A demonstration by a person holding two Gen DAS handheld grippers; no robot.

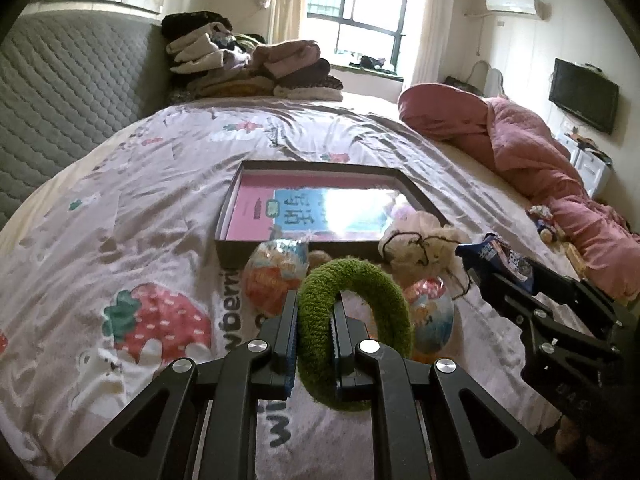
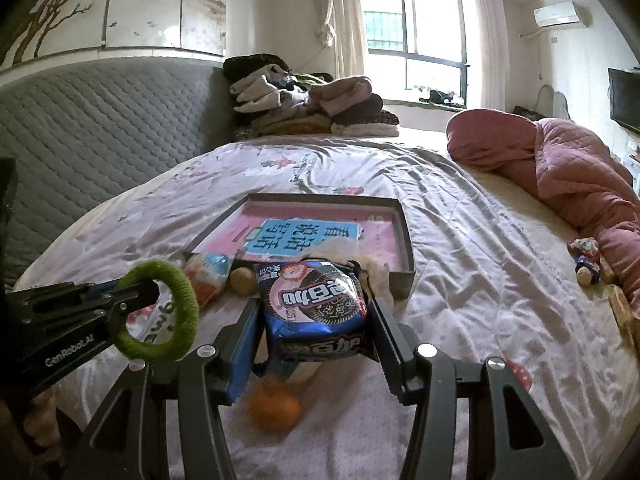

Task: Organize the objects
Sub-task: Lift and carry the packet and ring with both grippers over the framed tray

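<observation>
My left gripper (image 1: 316, 300) is shut on one side of a fuzzy green ring (image 1: 372, 280), held above the bed; the ring also shows in the right wrist view (image 2: 182, 292). My right gripper (image 2: 314, 304) is shut on a blue cookie packet (image 2: 316, 304), lifted over the bedsheet; the packet shows in the left wrist view (image 1: 500, 258). A shallow grey box (image 1: 228, 236) holding a pink and blue book (image 1: 256, 212) lies just beyond both grippers. In front of it lie two snack packets (image 1: 276, 276), a cream plush toy (image 1: 424, 240) and a small brown ball (image 2: 242, 280).
An orange (image 2: 276, 408) lies on the sheet under my right gripper. A pink quilt (image 2: 568, 172) runs along the right side with small toys (image 2: 586, 264) beside it. Folded clothes (image 1: 248, 64) are stacked at the far end. The grey headboard (image 1: 68, 92) is at left.
</observation>
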